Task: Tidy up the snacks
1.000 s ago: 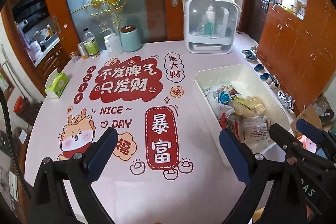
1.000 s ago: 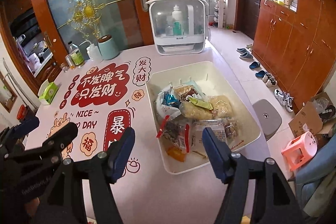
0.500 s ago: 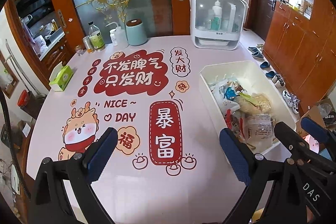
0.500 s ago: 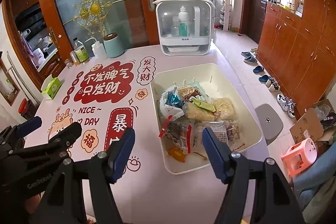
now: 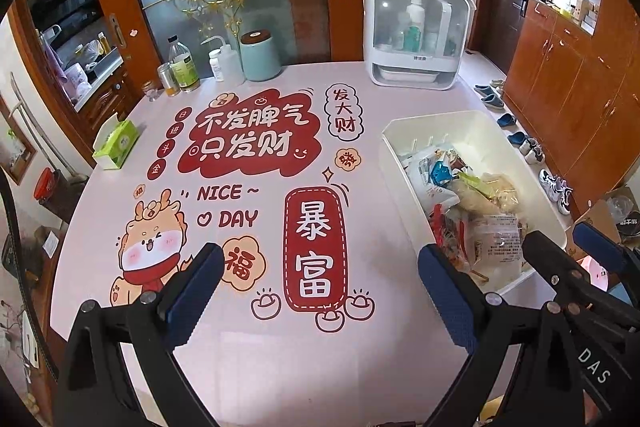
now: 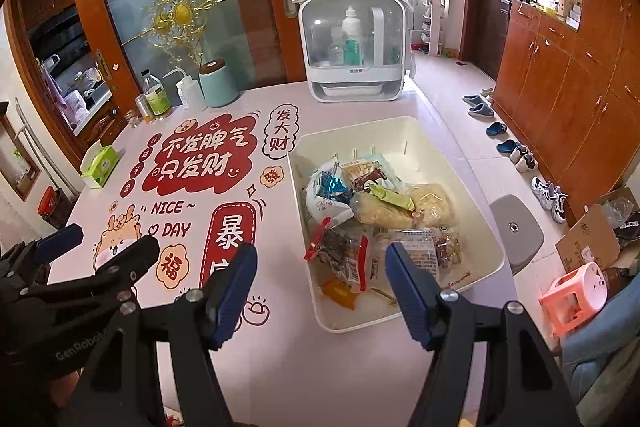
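A white plastic bin (image 6: pixel 472 163) full of mixed snack packets sits on a pink table (image 5: pixel 248 355) printed with red Chinese lettering and a cartoon dragon. The right gripper (image 6: pixel 320 291) hovers above the table with its 2 blue-padded fingers spread wide and holding nothing; the bin lies directly ahead of it and slightly to its right, the near packets showing between the fingers. The left gripper (image 5: pixel 320 291) is likewise spread and empty, over bare table, with the bin ahead and off to its right. Inside the bin, nearest the right gripper, lie a clear bag with red edges (image 6: pixel 344 259) and a clear bag with printed text (image 6: pixel 416 251); farther ahead are 2 pale yellow bags (image 6: pixel 400 207), a green wrapper (image 6: pixel 390 197) and a white pouch with blue (image 6: pixel 326 193). These packets look light, soft and crinkly, with slick film that could slide between the pads, and the contents may crush under a hard squeeze. A sealed edge or corner standing proud of the pile seems the best place to pinch. They overlap, so lifting 1 could drag its neighbours.
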